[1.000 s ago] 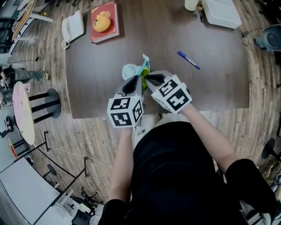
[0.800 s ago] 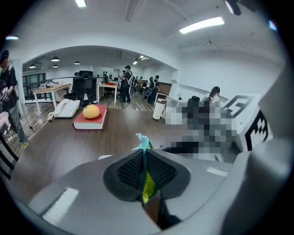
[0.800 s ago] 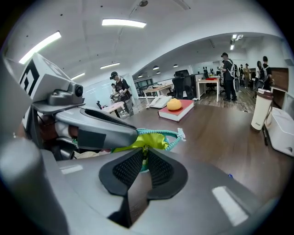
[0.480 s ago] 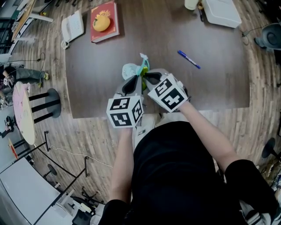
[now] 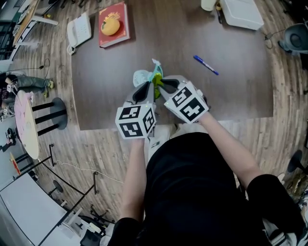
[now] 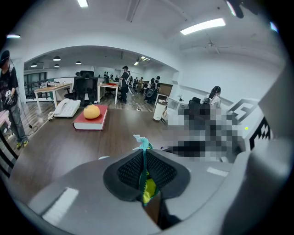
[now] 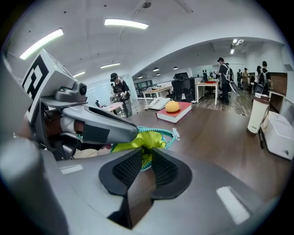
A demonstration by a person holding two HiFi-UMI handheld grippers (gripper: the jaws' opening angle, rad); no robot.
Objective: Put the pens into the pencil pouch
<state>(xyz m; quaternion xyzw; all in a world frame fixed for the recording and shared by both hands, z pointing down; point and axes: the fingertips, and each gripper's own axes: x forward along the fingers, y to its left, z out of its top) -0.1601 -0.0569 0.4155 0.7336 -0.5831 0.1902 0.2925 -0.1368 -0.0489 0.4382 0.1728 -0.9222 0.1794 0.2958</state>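
table: dark brown wooden table [image 5: 101, 93] | far left corner: white desk telephone [image 5: 80, 30] | just beside it: red hardback book [image 5: 120, 34], round orange fruit [image 5: 110, 28] lying on its cover | far right corner: white lidded plastic box [image 5: 243, 13], pale cup [image 5: 208, 4] close by

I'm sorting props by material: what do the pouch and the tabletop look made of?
Pencil pouch: soft fabric, matte lime-green lining that crumples, teal toothed zipper, probably plastic. Table: dark brown wood-look surface, faint grain, low sheen; veneer or laminate, unclear.
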